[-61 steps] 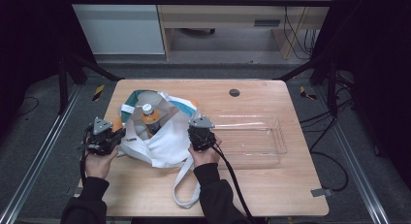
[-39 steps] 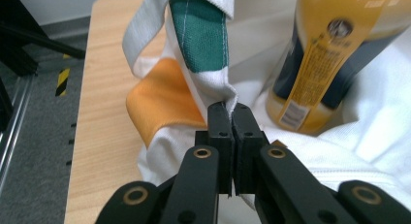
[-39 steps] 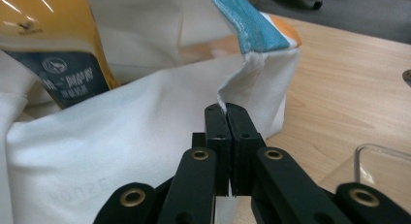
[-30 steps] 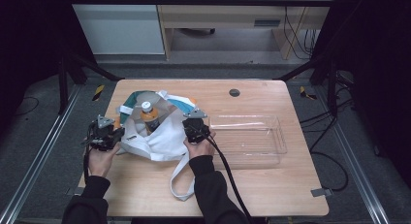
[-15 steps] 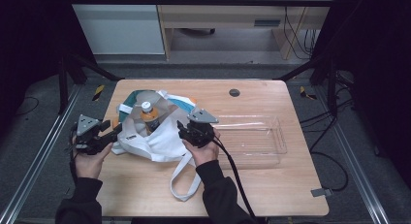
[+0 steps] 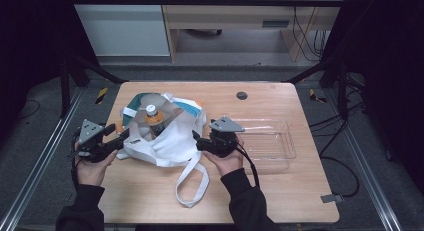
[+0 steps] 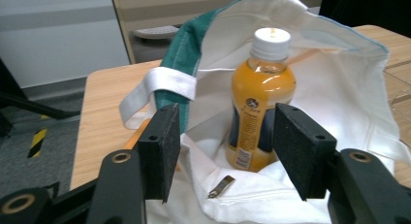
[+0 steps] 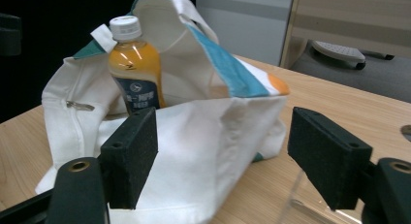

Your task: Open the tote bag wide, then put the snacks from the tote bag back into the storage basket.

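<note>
1. Left gripper view puts my left hand-held gripper [image 7: 225, 151] nearest, its jaws spread wide and holding nothing, with the near lip of the white bag [image 7: 291, 195] just under them.

2. Between those jaws stands the orange bottle [image 7: 259, 107], upright inside the bag with its white cap on. It looks like the thing to fetch out, so I judge the step in hand is opening the bag's mouth.

3. To do that well, I would pinch only the near rim of cloth with this gripper, low by the small zip pull [image 7: 222, 186], and draw it toward me without tipping the bottle.

4. Right gripper view shows my right hand-held gripper [image 8: 223, 161] also spread and empty, facing the bag's [image 8: 203, 136] side wall; the bottle [image 8: 135, 73] rises behind that wall.

5. My right gripper should go over the wall, not push through it, and close on the bottle below the cap.

6. High view shows a loose strap [image 6: 192, 183] trailing on the desk [image 6: 280, 201] toward me; it could snag a jaw or cable.

7. Just right of the bag lies a clear tray [image 6: 270, 146], near enough to knock with my right hand.

8. Farther off, a small dark round spot [image 6: 242, 95] sits on the desk's far part, well apart from everything.
</note>
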Action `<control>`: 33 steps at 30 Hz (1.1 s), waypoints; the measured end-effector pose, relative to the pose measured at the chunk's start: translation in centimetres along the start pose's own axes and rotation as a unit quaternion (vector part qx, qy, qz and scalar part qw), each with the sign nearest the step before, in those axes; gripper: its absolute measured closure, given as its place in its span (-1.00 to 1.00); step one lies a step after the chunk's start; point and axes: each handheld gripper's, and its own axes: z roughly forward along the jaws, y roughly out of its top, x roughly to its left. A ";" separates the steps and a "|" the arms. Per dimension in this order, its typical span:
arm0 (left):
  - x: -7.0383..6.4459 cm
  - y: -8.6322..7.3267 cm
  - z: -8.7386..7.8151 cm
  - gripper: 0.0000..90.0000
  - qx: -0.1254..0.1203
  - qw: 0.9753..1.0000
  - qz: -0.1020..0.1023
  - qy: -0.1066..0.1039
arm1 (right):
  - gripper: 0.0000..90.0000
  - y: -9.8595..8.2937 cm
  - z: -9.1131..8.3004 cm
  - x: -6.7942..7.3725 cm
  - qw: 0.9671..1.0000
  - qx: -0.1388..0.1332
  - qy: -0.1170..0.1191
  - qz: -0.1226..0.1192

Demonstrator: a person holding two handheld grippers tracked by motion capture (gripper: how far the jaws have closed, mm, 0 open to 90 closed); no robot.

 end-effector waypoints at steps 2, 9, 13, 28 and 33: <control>-0.2 0.0 0.0 -0.05 -0.001 1.000 0.002 -0.007 | -0.45 -0.1 -0.7 -0.8 1.000 -0.002 -0.004 -0.002; -1.4 0.2 0.2 -0.11 0.001 1.000 0.010 -0.018 | -0.54 -0.9 -3.1 -3.1 1.000 0.003 -0.009 -0.005; -2.2 0.4 0.2 -0.13 0.002 1.000 0.013 -0.024 | -0.56 -1.8 -4.5 -4.4 1.000 0.005 -0.003 0.002; -3.9 1.1 0.6 -0.19 0.003 0.999 0.031 -0.037 | -0.62 -4.9 -9.4 -8.5 0.999 0.018 -0.026 0.003; -4.0 1.7 0.9 -0.19 -0.001 0.999 0.031 -0.036 | -0.61 -5.6 -10.7 -9.3 0.999 0.015 -0.028 0.010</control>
